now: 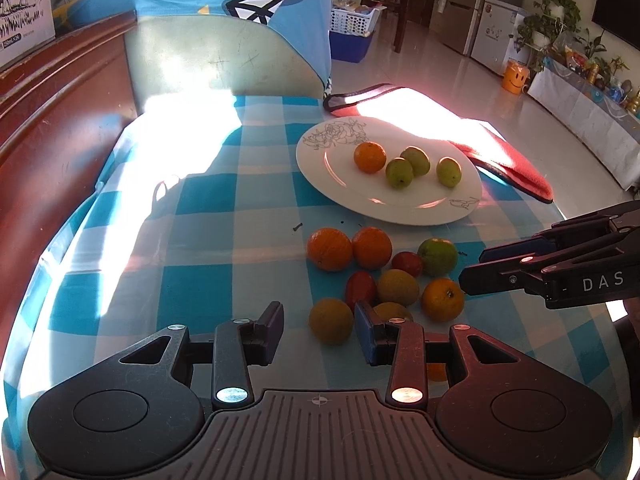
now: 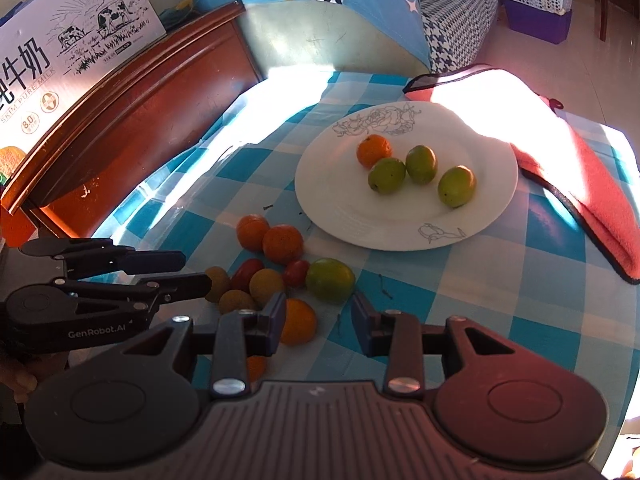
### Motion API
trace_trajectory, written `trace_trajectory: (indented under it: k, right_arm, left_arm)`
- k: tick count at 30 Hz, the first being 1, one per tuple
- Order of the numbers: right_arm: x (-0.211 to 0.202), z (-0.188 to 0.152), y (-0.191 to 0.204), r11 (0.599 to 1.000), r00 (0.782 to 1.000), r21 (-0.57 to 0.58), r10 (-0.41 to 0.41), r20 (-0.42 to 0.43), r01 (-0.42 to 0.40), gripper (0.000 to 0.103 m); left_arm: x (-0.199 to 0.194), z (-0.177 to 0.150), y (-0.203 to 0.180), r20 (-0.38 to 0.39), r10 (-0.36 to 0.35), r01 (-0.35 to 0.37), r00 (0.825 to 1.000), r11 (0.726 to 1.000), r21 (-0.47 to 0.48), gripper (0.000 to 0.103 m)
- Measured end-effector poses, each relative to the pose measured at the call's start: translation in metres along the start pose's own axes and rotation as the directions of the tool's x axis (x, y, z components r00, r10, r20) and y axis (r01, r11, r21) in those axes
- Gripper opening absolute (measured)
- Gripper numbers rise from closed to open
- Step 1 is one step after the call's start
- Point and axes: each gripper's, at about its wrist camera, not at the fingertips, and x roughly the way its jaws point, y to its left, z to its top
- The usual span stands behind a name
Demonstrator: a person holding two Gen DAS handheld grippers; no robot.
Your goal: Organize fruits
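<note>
— Four fruits sit on the white plate [image 2: 492,200] already: one small orange [image 2: 374,150] and three green jujubes [image 2: 456,186]. What's left for you?

— A loose pile on the checked cloth [image 1: 200,280], just ahead of my two sets of jaws. My left gripper [image 1: 319,334] stands wide and holds nothing; a yellowish round fruit [image 1: 331,320] lies right between its tips. My right gripper [image 2: 319,322] is also wide and empty, with an orange [image 2: 298,322] beside its left finger and a big green fruit [image 2: 330,280] just beyond.

— How will they handle?

— Light, I'd judge, round and smooth-skinned, so apt to roll or squirt out of flat pads. The two red tomatoes [image 1: 360,288], tucked in the middle of the pile ahead of my left tips, look softest; too hard a squeeze could split them.

— Where would you take hold?

— Across the widest part, pads on opposite sides, closing gently. The outer fruits first, since the ones in the middle touch their neighbours and leave no room for a finger.
</note>
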Motion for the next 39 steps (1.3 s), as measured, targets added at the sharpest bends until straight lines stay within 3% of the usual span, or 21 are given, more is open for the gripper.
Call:
trace_trajectory:
  k: [14, 27, 39]
  right_arm:
    - [0.019, -0.008, 0.019, 0.998, 0.997, -0.059, 0.02, -0.071, -0.024, 0.038]
    - [0.025, -0.008, 0.02, 0.998, 0.996, -0.061, 0.009, -0.086, -0.015, 0.038]
    - [0.027, -0.009, 0.026, 0.996, 0.997, -0.089, -0.012, -0.071, 0.006, 0.044]
  left_arm:
    - [0.01, -0.003, 0.002, -0.017, -0.022, 0.023, 1.0, 1.0, 0.003, 0.038]
    - [0.023, -0.005, -0.007, -0.045, -0.022, 0.024, 0.999, 0.999, 0.038, 0.037]
    - [0.025, -0.006, -0.008, -0.022, -0.008, 0.01, 1.0, 0.998, 0.055, 0.037]
